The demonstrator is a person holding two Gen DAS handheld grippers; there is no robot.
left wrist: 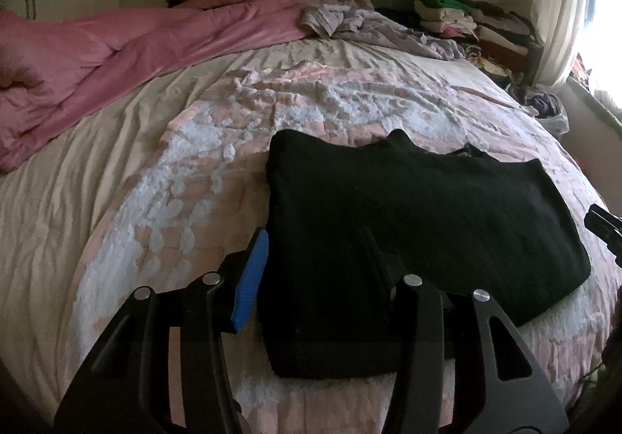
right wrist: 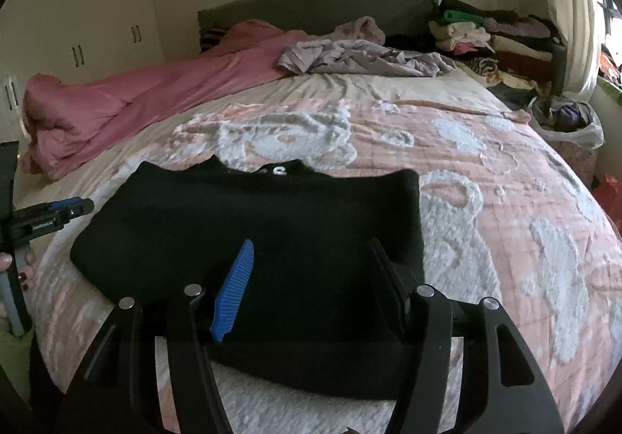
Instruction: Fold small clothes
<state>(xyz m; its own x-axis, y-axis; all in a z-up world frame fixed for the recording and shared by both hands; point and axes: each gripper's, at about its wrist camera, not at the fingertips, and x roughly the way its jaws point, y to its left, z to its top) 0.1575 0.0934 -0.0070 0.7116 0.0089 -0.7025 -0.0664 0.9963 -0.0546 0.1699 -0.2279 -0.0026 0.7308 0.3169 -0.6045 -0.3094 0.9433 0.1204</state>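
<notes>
I have a black garment (left wrist: 408,208) lying flat and partly folded on the pink-and-white bedspread (left wrist: 186,177), near the foot of the bed. My left gripper (left wrist: 317,259) hovers over its left edge with the jaws spread wide, nothing between them; one blue pad (left wrist: 250,278) sits just past the cloth's border. My right gripper (right wrist: 311,270) hangs over the garment's near right part, jaws likewise wide and empty. Farther back I see a pink duvet (right wrist: 136,99), crumpled lilac clothes (right wrist: 350,55) and a folded stack (right wrist: 486,33).
</notes>
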